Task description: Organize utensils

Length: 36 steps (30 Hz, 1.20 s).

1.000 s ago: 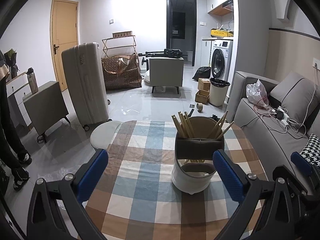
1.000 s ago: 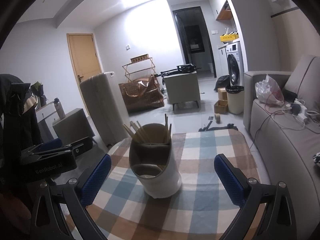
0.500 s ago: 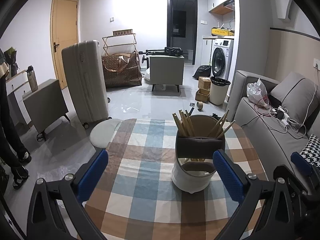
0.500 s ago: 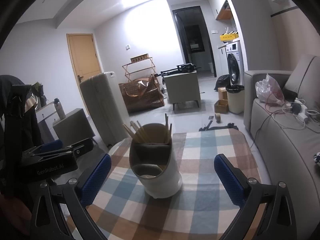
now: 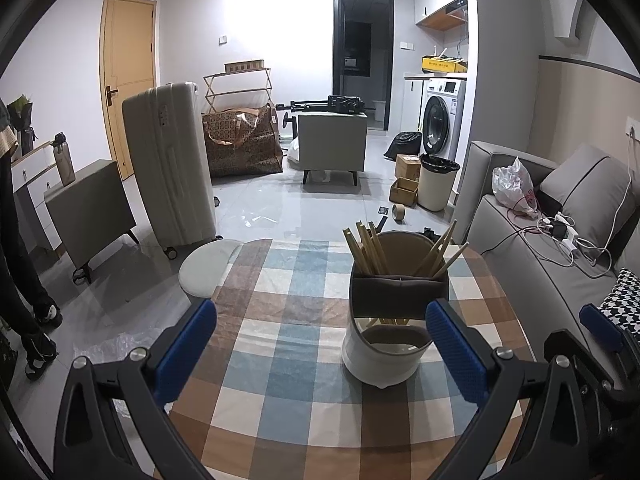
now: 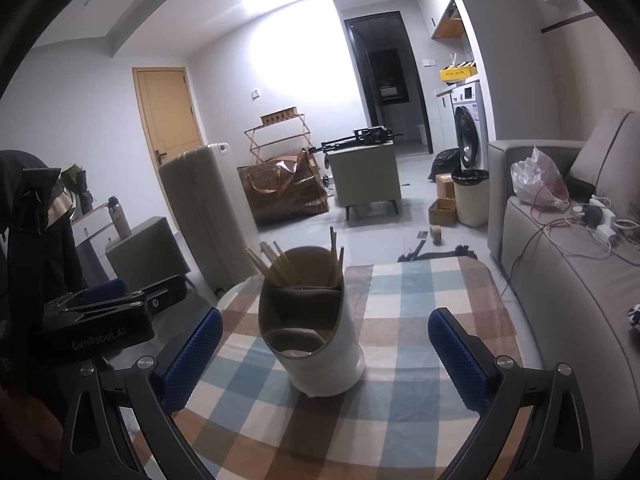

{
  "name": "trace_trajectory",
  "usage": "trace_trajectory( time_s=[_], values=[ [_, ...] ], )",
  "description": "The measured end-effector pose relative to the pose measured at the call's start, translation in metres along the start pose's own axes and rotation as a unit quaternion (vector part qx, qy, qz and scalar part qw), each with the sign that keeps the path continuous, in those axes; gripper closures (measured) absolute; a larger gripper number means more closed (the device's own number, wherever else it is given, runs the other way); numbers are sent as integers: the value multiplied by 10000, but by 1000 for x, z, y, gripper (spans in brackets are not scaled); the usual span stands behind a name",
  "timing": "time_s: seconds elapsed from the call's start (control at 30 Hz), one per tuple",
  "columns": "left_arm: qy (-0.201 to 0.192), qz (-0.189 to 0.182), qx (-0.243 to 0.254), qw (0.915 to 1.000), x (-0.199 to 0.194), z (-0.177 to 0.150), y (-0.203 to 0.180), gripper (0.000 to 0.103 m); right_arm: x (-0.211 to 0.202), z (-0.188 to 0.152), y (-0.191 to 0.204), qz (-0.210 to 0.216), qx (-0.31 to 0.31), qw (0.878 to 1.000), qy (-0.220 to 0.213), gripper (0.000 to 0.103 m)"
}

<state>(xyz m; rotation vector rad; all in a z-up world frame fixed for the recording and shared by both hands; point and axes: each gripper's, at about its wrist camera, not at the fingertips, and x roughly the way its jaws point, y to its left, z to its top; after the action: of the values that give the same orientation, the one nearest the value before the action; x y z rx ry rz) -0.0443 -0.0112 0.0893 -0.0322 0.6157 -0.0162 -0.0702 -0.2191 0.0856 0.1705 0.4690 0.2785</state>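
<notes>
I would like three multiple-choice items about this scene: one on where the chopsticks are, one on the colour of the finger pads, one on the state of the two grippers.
1. Where are the chopsticks?
A. flat on the cloth
B. upright in the holder's rear compartment
C. held by the right gripper

2. What colour are the pads on the fingers?
A. blue
B. red
C. green

3. What state are the left gripper and right gripper in?
A. both shut
B. only the left open
C. both open, holding nothing

Answers:
1 B, they rise behind the dark divider.
2 A, both views show blue pads.
3 C, each pair of fingers stands wide apart.
</notes>
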Motion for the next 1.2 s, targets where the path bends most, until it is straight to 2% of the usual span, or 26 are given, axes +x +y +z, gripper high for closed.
trace_trajectory(
  time_s=[1.2],
  values=[
    [-58,33,-9,10000,2,-1,-3,1,2,0,4,-16,35,10000,23,0]
  ],
)
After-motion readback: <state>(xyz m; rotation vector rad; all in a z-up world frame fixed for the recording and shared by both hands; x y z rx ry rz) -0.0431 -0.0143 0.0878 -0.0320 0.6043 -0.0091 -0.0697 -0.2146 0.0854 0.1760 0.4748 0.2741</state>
